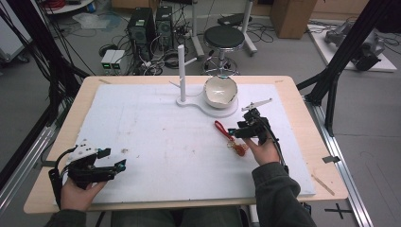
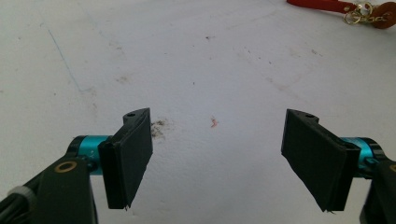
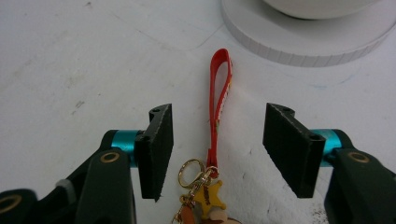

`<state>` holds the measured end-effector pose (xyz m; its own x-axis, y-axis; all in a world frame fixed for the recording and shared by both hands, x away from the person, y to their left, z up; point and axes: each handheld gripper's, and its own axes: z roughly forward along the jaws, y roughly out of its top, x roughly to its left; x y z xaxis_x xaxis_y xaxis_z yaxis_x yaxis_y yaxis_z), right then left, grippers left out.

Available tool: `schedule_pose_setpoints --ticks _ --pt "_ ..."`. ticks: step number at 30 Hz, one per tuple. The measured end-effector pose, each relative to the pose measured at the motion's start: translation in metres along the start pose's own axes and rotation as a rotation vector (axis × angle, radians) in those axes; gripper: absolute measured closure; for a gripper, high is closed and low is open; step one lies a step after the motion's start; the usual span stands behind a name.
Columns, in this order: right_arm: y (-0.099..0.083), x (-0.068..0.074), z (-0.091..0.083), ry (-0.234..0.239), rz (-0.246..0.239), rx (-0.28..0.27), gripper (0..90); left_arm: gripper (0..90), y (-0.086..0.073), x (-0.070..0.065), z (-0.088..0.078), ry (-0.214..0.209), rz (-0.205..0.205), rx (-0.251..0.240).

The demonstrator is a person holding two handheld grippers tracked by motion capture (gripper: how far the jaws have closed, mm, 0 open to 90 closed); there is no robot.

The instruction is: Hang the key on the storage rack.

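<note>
A keychain with a red strap loop (image 3: 219, 88), gold rings and a yellow star charm (image 3: 208, 195) lies on the white board. In the high view the keychain (image 1: 230, 136) sits right of centre. My right gripper (image 3: 217, 149) hovers over it, open, its jaws either side of the strap without touching it; in the high view this gripper (image 1: 246, 128) is just right of the strap. My left gripper (image 1: 113, 161) rests at the near left of the board, open and empty. In the left gripper view, the gripper (image 2: 217, 161) faces bare board, with the keychain (image 2: 345, 7) far off at the top right.
A white bowl (image 1: 220, 90) stands on a round white base (image 1: 226, 111) at the back centre, beside an upright white post (image 1: 181, 71). The base's rim (image 3: 299, 46) lies just beyond the strap. The wooden table (image 1: 307, 123) edges the white board (image 1: 161, 137).
</note>
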<state>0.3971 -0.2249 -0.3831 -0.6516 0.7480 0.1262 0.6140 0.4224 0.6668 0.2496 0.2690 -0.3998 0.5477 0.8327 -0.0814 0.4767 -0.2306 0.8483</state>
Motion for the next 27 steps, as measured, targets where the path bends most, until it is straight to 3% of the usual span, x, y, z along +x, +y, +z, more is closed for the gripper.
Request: schedule_pose_setpoints --ticks 10,27 --pt "-0.001 -0.003 0.017 0.006 0.007 0.071 50.0 25.1 0.0 0.0 0.0 -0.002 -0.001 -0.001" --pt "-0.004 -0.002 0.034 0.003 0.001 0.138 58.4 25.2 0.0 0.0 0.0 -0.003 -0.001 0.003"
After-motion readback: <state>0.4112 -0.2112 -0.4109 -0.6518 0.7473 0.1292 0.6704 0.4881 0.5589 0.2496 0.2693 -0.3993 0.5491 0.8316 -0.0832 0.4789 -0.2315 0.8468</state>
